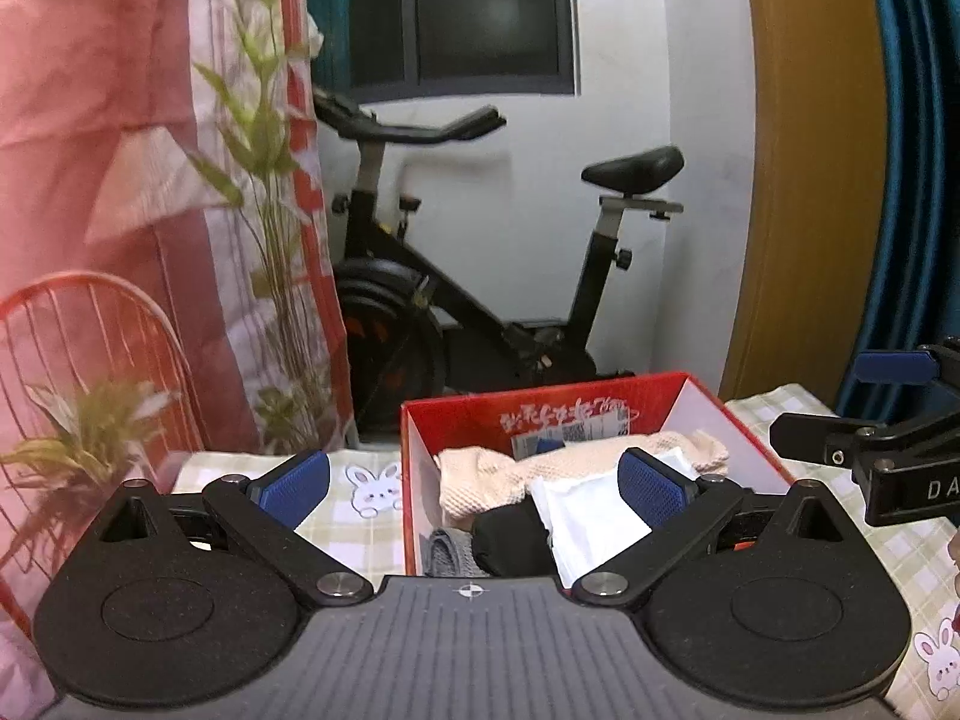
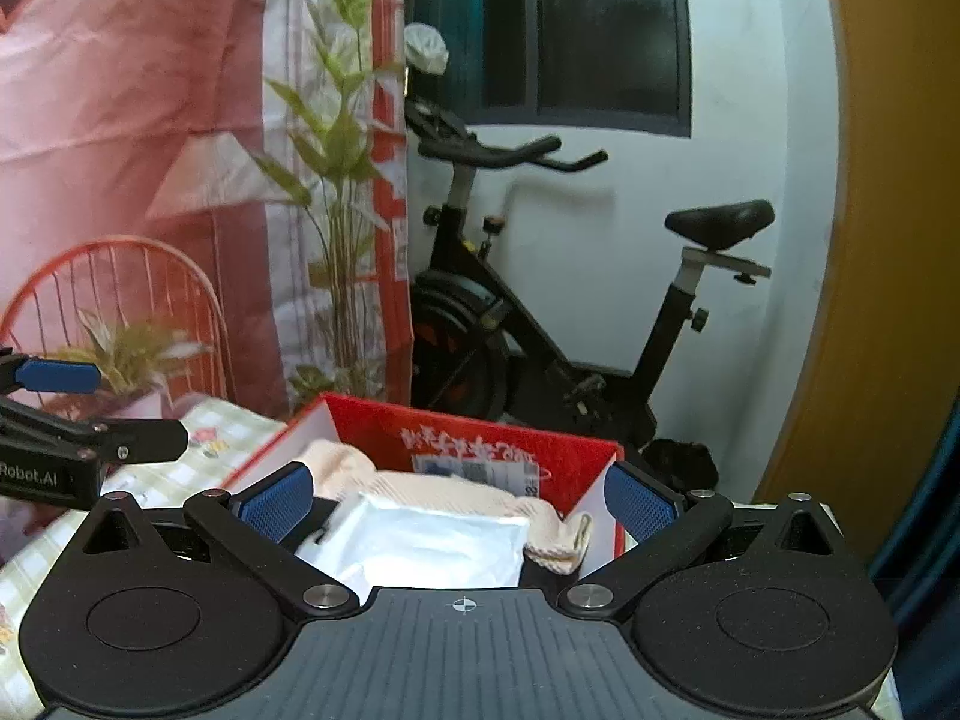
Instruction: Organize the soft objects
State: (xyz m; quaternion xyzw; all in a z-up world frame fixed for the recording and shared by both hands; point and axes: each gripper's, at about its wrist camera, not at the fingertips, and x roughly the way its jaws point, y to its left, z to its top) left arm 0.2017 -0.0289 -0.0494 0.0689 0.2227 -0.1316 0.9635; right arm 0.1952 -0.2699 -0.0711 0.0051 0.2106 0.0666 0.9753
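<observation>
Both tongs, left (image 1: 474,483) and right (image 2: 459,495), stand wide with nothing between the pads, raised near the red box (image 1: 600,402) on the checked desk (image 1: 360,516). Inside lie a cream knit cloth (image 1: 480,477), a white packet (image 2: 432,540) and dark folded pieces (image 1: 510,546).

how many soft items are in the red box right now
4 visible in the red box: a peach knit cloth across the back, a white packet on top, a black item beneath it, a grey cloth at the front-left corner. More may be hidden underneath.
</observation>
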